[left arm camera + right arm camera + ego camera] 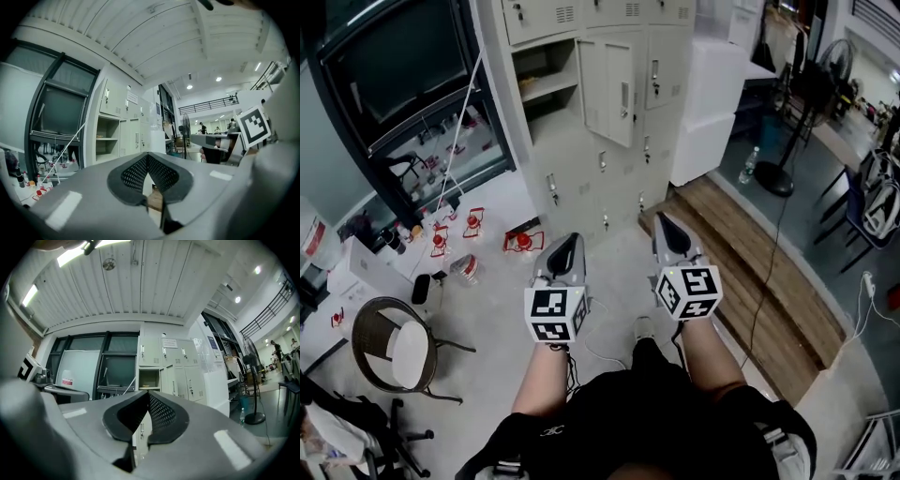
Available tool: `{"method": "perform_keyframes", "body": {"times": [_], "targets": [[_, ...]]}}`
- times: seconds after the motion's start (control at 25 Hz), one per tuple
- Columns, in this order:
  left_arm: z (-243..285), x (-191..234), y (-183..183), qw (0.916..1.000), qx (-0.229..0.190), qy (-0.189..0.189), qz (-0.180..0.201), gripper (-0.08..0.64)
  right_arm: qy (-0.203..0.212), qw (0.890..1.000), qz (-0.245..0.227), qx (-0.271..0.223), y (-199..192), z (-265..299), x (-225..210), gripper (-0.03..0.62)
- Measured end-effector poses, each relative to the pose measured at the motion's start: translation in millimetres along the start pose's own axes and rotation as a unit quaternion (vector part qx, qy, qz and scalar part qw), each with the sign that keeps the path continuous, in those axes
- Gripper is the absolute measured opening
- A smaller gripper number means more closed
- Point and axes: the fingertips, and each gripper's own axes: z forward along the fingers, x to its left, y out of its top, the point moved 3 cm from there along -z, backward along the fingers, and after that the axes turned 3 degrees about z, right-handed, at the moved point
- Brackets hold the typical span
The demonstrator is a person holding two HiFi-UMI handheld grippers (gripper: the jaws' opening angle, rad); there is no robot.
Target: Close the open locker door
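The grey locker bank (609, 141) stands ahead of me. One upper compartment (544, 80) is open, with a shelf showing inside. Its door (609, 89) hangs swung out to the right of it. My left gripper (573, 239) and right gripper (662, 218) point level toward the lockers, side by side and well short of them. Both are shut with nothing between the jaws. The left gripper view has the open compartment (107, 138) left of the shut tips (148, 154). In the right gripper view it (149, 378) sits just above the shut tips (149, 393).
Red-and-white items (473, 223) lie on the floor to the left of the lockers, and a round chair (394, 352) stands at the near left. To the right are a raised wooden platform (750, 272), a white cabinet (708, 112), a standing fan (787, 122) and a water bottle (750, 164).
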Motion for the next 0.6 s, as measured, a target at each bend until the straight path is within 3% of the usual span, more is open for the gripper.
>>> {"method": "perform_keyframes", "body": {"times": [0.32, 0.6], "targets": [[110.5, 32.5, -8.6, 0.9996, 0.018, 0.022, 0.002, 0.001, 0.018, 1.000, 0.014, 0.010, -10.2, 106.9, -62.6, 0.012], [229.0, 54.1, 6.9, 0.9987, 0.030, 0.042, 0.005, 0.000, 0.039, 0.999, 0.023, 0.021, -4.2, 211.1, -134.3, 0.012]]}}
